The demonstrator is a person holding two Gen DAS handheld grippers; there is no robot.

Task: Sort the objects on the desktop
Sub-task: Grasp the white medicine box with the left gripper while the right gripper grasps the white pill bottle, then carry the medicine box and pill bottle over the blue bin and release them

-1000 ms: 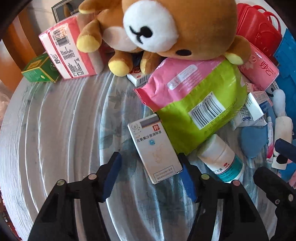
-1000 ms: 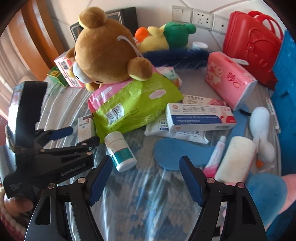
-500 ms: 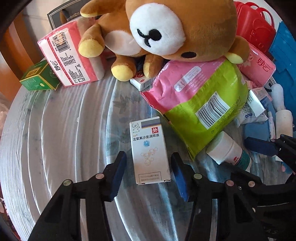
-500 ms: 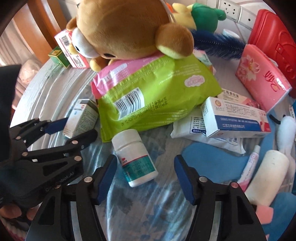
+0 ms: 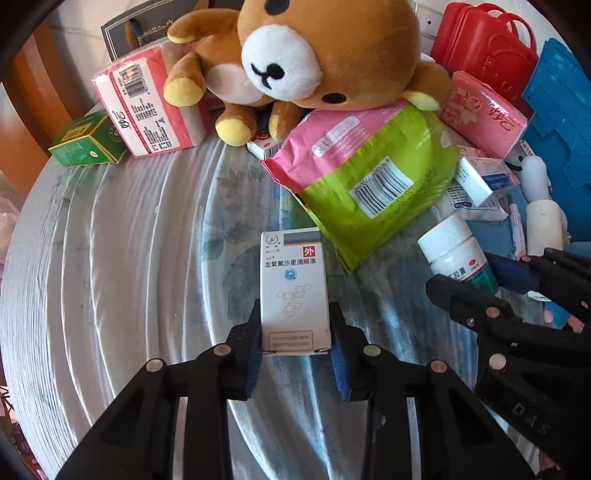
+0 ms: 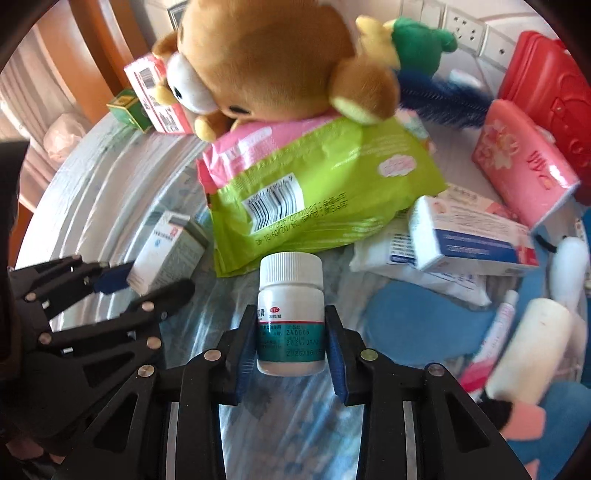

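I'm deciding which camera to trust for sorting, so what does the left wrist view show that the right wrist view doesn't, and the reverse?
Only the left wrist view shows the eye-drop box face-on with the left gripper closed on it, its jaws having just been closing.

Only the right wrist view shows the green and yellow plush, the wall sockets, and the right gripper clamped on the pill bottle, also just closed.

Both show the bear, the green and pink pack, the red case and the green box.
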